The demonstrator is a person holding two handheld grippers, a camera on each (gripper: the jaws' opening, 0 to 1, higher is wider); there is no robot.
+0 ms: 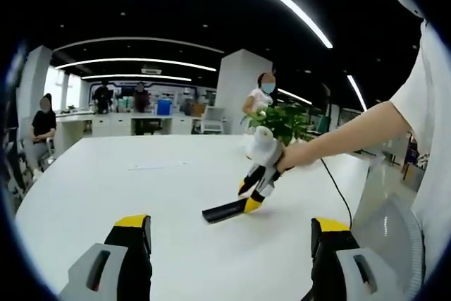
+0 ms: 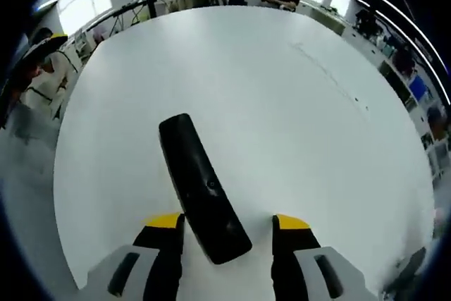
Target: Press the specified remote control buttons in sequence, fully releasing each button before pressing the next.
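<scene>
Table (image 1: 106,181) stretches wide and white under both my hands. Plant (image 1: 285,121) sits green at the far right edge. Remote control (image 2: 203,188) lies flat mid-table, its near end between my right gripper (image 2: 229,227) jaws, which stand wide around it, untouching. My left gripper (image 1: 229,234) hangs back near me, spread wide, holding nothing.
</scene>
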